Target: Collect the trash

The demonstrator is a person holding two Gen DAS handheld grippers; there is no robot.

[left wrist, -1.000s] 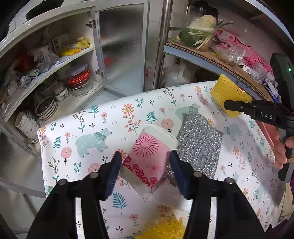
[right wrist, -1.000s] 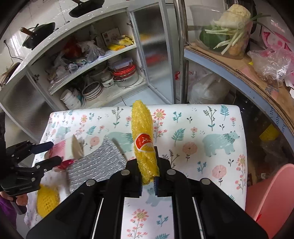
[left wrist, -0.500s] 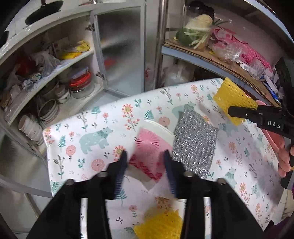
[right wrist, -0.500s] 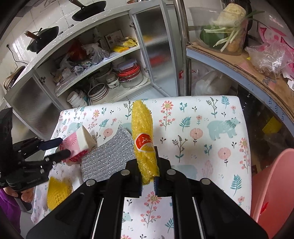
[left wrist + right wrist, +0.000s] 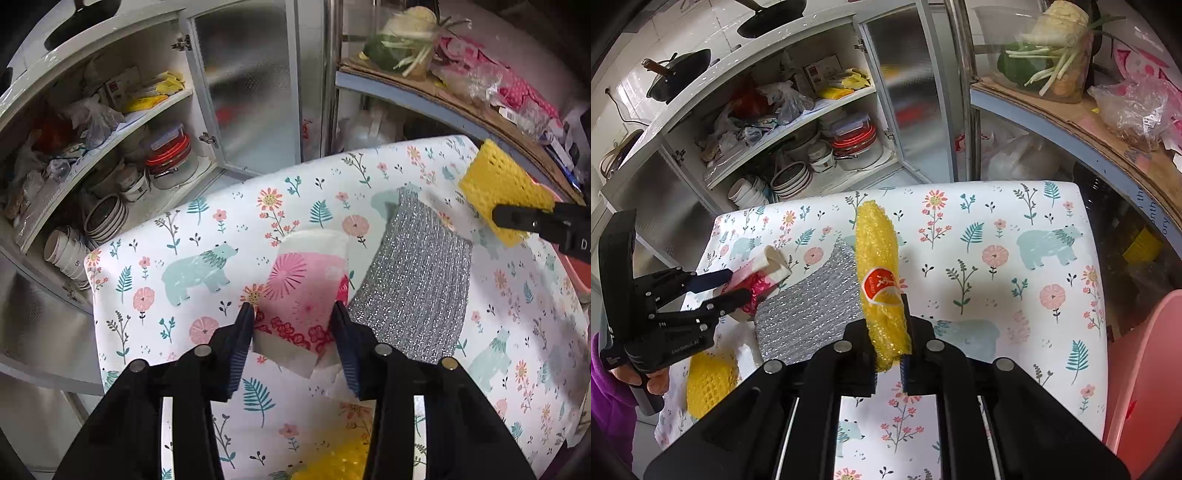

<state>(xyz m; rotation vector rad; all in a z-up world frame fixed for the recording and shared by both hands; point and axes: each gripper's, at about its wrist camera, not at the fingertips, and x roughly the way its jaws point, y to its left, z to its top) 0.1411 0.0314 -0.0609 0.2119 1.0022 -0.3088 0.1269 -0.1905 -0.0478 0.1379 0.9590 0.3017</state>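
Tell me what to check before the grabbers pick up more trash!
1. Right gripper has its piece: ok. It is shut on the yellow foam net, lifted off the tablecloth.
2. Left gripper is lined up: ok. The pink paper cup lies between its jaws, which are closing.
3. Firm grip on the cup: cannot tell. The cup looks squashed, but the pads may not press fully.
4. Silver mesh pad stays out of the grip: ok. It lies beside the cup, outside the jaws.
5. Trash left over: not ok. Another yellow net and the silver pad remain.
6. Pink bin within reach: cannot tell.
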